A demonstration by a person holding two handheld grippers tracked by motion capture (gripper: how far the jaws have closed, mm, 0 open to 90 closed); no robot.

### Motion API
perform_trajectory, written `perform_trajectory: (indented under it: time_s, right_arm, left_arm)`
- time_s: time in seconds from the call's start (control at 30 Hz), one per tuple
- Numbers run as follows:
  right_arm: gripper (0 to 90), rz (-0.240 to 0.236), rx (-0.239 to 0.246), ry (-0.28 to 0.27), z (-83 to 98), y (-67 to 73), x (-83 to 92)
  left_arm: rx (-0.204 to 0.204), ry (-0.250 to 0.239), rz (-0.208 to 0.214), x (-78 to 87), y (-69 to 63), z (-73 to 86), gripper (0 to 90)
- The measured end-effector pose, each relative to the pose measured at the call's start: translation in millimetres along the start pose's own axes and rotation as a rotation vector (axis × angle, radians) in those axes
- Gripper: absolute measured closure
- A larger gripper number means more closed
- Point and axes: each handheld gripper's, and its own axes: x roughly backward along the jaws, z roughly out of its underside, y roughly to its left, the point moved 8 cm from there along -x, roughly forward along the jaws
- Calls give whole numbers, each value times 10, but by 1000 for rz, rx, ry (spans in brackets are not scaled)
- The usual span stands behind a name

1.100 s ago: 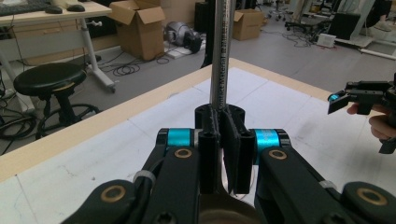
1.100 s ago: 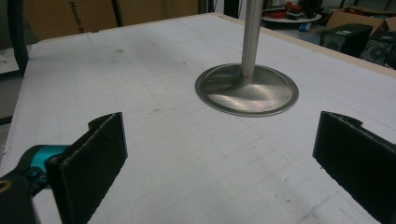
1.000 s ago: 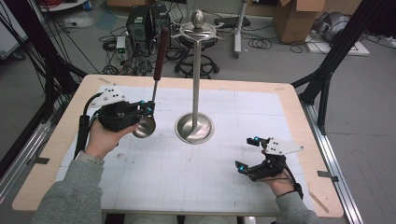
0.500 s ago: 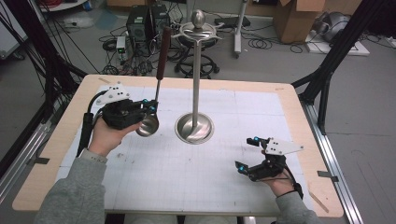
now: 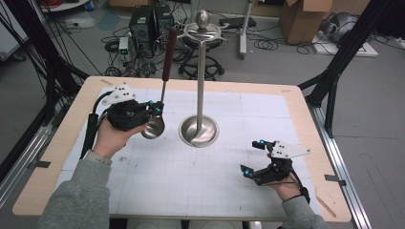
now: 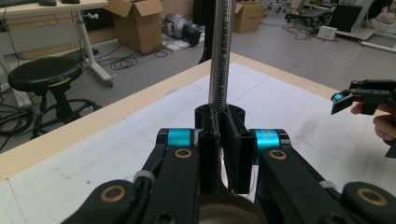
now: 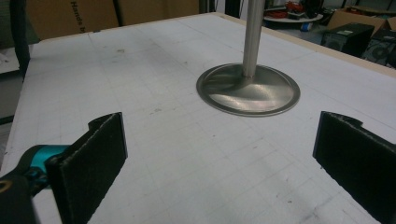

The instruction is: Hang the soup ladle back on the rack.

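Steel ladle (image 5: 154, 128) stays upright because your left gripper (image 5: 152, 110) clamps its stem; right gripper (image 5: 254, 158), at the stand's (image 5: 199, 131) four o'clock, gapes empty.

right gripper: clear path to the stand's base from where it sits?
Probably yes. The right gripper is open, holds nothing, and faces the stand across bare table. The left gripper, holding the ladle, is off to the side.
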Motion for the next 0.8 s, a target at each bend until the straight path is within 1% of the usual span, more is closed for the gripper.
perform_trajectory:
  time_s: [0.17,0.43,0.6,0.8]
  right_arm:
    - [18,-1,2,0,1,-1,1]
    - [18,-1,2,0,0,0,1]
    - [18,0,0,-6,-6,-6,7]
    - [18,1,5,-1,-2,-5,4]
  left_arm:
    - [-5,11,2,-25,-4,-3,846]
    - [4,8,7,-69,-21,-16,846]
    - [1,11,6,-73,-18,-23,845]
    - [1,10,17,-85,-40,-24,845]
